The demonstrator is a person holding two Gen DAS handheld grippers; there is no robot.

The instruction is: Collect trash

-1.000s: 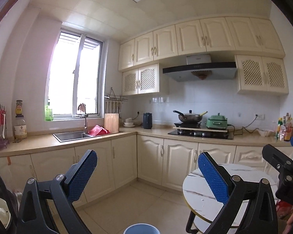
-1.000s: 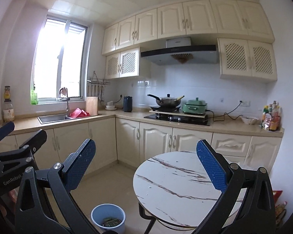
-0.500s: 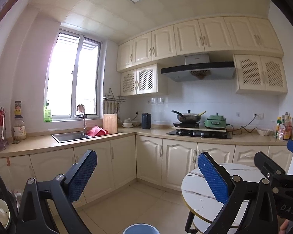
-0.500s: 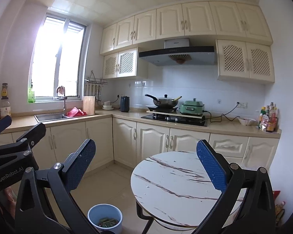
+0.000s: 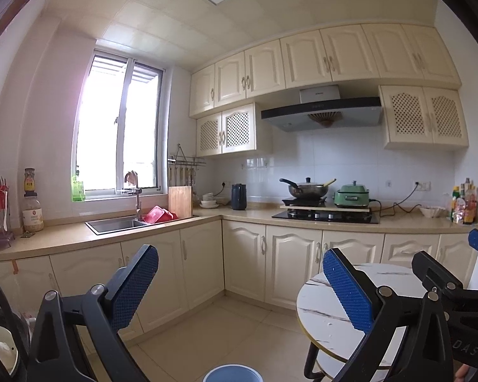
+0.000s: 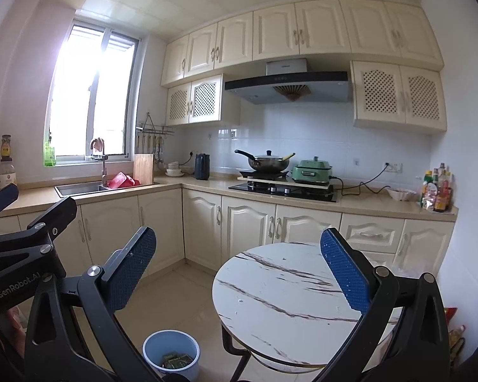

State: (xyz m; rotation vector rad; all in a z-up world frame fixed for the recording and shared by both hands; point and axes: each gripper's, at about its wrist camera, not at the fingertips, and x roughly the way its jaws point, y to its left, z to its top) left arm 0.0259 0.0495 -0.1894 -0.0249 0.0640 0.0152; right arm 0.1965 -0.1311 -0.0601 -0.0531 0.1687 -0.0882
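Inspecting both wrist views, we recorded the following.

Left gripper point(image 5: 239, 280): we found it released, its blue pads spread wide with nothing between them, held above the tiled floor.

Right gripper point(image 6: 239, 270): we found it likewise released and empty, its fingers framing the table.

Relative position: we saw the right gripper at the right edge of the left wrist view, and the left gripper at the left edge of the right wrist view, so the two were side by side.

Trash bin point(image 6: 171, 353): we noted a pale blue round bin standing upright on the floor, just left of the table's base.

Trash point(image 6: 177, 360): we observed greenish scraps lying in the bottom of the bin; we could not tell what they were.

Round table point(image 6: 286, 293): we noted a white marble-pattern top with dark veins on a black frame.

Counter point(image 6: 366, 202): we logged an L-shaped beige run carrying a sink point(image 6: 79, 188), a wok point(image 6: 267, 163) on the hob, a green electric pot point(image 6: 312, 170) and a dark kettle point(image 6: 202, 166).
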